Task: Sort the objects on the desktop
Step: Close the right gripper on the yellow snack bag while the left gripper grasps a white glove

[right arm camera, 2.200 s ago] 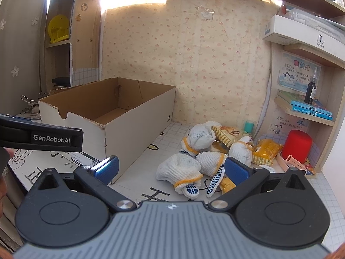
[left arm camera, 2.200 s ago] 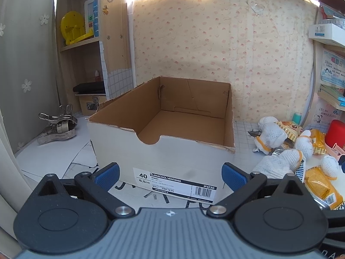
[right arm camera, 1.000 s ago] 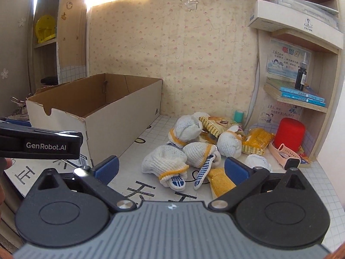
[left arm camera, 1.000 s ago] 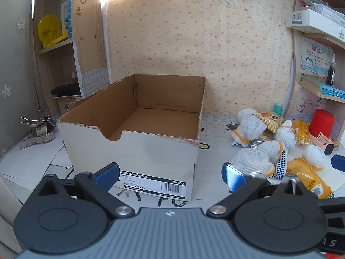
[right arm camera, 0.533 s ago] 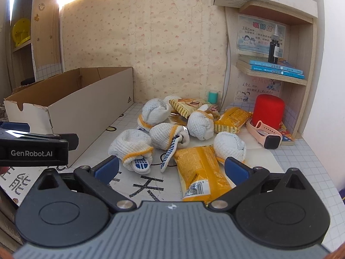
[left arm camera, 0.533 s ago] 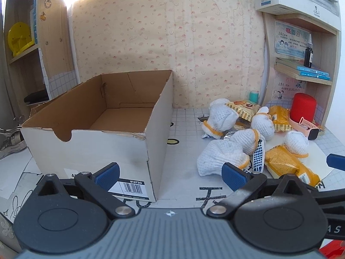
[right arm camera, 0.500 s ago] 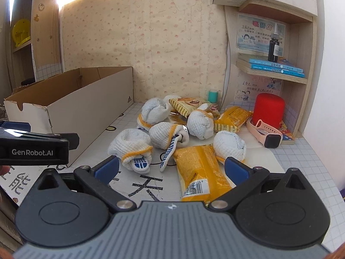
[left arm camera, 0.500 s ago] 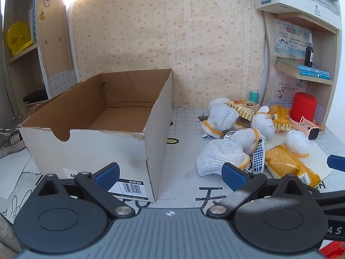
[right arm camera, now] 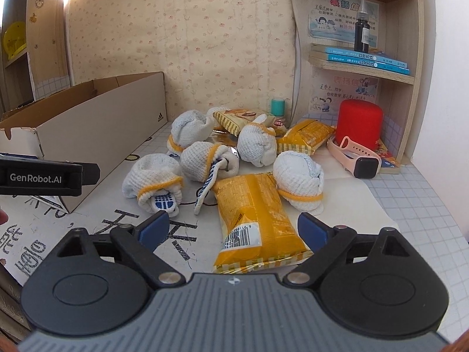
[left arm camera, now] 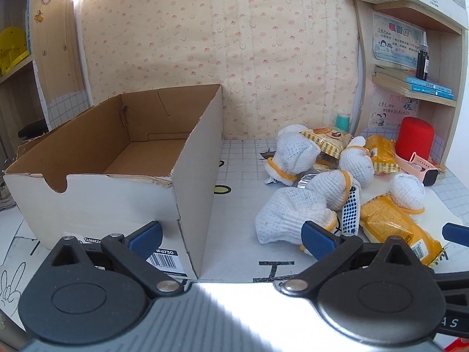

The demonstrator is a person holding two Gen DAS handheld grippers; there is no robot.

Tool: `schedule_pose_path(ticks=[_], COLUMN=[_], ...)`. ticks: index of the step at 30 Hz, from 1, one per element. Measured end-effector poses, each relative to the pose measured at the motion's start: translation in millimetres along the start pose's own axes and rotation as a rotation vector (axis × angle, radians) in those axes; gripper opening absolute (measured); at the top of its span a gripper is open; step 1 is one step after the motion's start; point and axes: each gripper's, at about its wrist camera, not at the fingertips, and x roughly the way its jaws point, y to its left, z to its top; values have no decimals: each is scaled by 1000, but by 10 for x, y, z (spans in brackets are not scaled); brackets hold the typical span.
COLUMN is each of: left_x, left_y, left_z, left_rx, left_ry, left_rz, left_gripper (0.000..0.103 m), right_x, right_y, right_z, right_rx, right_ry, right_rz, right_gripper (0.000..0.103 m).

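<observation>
The right gripper (right arm camera: 233,230) is hovering with fingers spread, empty, directly over the near end of the yellow snack packet (right arm camera: 253,214), whose long axis is running away toward the desk's back edge. The left gripper (left arm camera: 231,239), also released, is waiting beside the cardboard box (left arm camera: 117,176).

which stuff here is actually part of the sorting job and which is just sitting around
Part of the job:
- cardboard shoebox, open, nothing visible inside
- rolled white gloves piled on the desk
- yellow snack packets
- left gripper and right gripper, both open, holding nothing

Probably just lying about:
- red cylinder
- pink smartwatch
- blue books and dark bottle on the shelf
- teal cap
</observation>
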Motion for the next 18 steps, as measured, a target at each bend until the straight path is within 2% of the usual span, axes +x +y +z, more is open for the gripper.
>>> schedule_pose_path(ticks=[3, 7, 14, 18], left_x=[-44, -160, -231, -94], left_y=[-50, -166, -396, -459], left_z=[31, 47, -1, 27], left_rx=[-10, 16, 61, 72], left_ry=[-13, -75, -121, -131], left_rz=[-1, 8, -82, -104], left_gripper=[103, 103, 103, 103], right_x=[26, 14, -52, -70], right_y=[-11, -80, -211, -260], right_z=[9, 25, 25, 31], right_rx=[-9, 3, 21, 32], right_ry=[0, -8, -27, -35], right_rz=[-16, -25, -48, -48], right_gripper=[92, 92, 92, 92])
